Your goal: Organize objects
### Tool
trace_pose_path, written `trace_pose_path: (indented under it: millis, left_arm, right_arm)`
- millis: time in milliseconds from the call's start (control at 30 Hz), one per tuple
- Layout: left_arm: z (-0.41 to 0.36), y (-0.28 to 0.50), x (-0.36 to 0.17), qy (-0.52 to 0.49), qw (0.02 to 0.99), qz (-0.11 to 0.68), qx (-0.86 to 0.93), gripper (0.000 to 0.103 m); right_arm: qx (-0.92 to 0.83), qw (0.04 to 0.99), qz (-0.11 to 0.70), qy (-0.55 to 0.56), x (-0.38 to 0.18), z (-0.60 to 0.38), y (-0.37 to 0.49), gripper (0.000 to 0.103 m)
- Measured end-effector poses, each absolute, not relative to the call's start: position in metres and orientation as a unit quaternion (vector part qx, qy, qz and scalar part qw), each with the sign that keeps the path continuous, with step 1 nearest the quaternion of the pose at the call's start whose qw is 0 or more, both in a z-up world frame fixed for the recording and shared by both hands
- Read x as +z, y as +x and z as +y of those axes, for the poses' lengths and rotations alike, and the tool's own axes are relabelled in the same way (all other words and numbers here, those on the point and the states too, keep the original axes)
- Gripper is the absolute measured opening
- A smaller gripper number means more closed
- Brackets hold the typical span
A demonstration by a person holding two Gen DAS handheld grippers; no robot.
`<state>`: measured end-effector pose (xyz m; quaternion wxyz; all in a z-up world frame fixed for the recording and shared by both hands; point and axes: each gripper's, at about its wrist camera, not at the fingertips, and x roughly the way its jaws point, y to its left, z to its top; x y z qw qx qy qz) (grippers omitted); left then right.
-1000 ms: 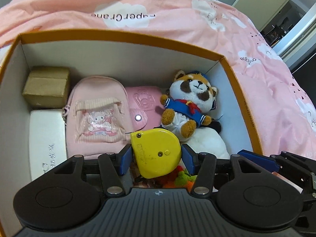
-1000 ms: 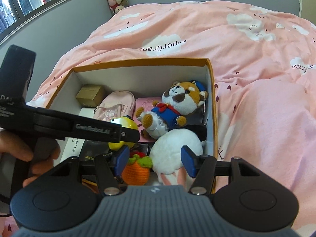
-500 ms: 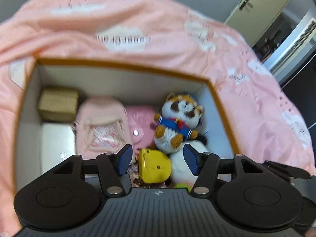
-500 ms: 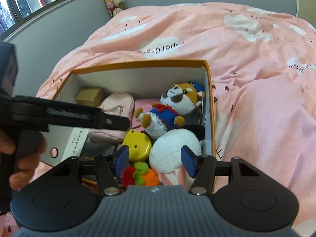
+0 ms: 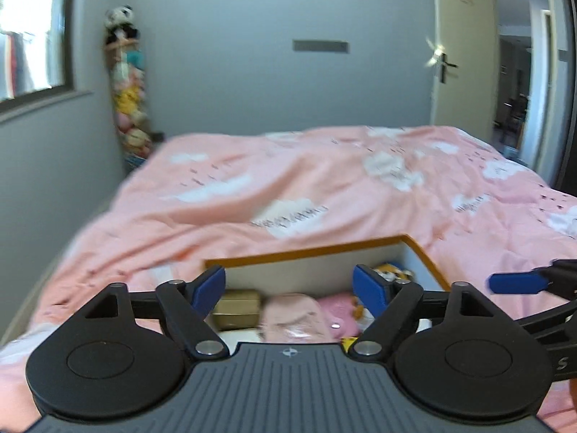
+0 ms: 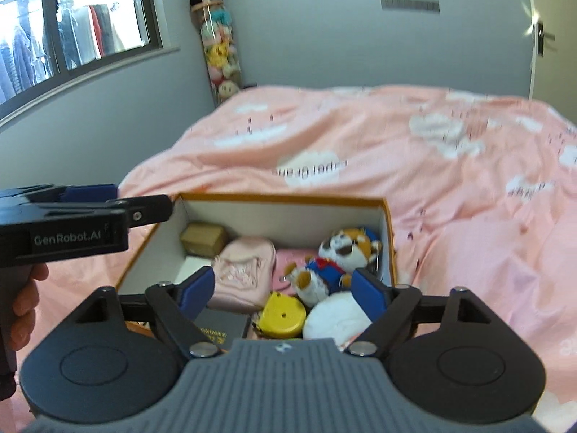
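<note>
Now both tongs, left (image 5: 289, 290) and right (image 6: 283, 290), opening, empty, above the box (image 6: 281, 202); yellow tape measure (image 6: 283, 314) inside.

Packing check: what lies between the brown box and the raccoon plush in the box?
The pink backpack and a pink pouch lie between the brown box and the raccoon plush, seen from the right wrist.

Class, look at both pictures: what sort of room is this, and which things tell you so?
Most likely a bedroom, perhaps a child's. A bed with a pink cloud-print cover fills the room, a tall stack of soft toys stands in the corner, and a box of toys and small bags sits on the bed.
</note>
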<state>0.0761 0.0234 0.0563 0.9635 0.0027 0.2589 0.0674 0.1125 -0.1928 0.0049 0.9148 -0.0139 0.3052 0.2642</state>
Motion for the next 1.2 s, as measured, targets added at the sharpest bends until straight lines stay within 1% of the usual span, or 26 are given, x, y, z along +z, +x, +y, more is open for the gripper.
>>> trace_pose_path:
  millis: [133, 200, 267, 500, 800, 1200]
  left_arm:
    - [0.024, 0.057, 0.055, 0.012, 0.964, 0.242, 0.107, 0.095]
    - [0.024, 0.051, 0.05, 0.023, 0.963, 0.244, 0.108, 0.095]
    - [0.025, 0.049, 0.044, 0.026, 0.96, 0.256, 0.112, 0.095]
    - [0.031, 0.044, 0.013, -0.011, 0.941, 0.325, 0.099, 0.095]
    - [0.036, 0.045, -0.018, -0.035, 0.918, 0.379, 0.113, 0.095]
    - [0.035, 0.047, -0.026, -0.033, 0.909, 0.4, 0.114, 0.095]
  right_arm:
    - [0.249, 0.93, 0.27, -0.015, 0.013, -0.191, 0.094, 0.093]
    - [0.247, 0.933, 0.261, -0.016, 0.015, -0.189, 0.086, 0.096]
    - [0.25, 0.932, 0.262, -0.018, 0.013, -0.187, 0.081, 0.097]
    - [0.217, 0.927, 0.302, -0.047, -0.006, -0.18, 0.074, 0.097]
    - [0.203, 0.921, 0.328, -0.054, -0.028, -0.177, 0.077, 0.097]
    - [0.203, 0.916, 0.341, -0.055, -0.037, -0.176, 0.081, 0.098]
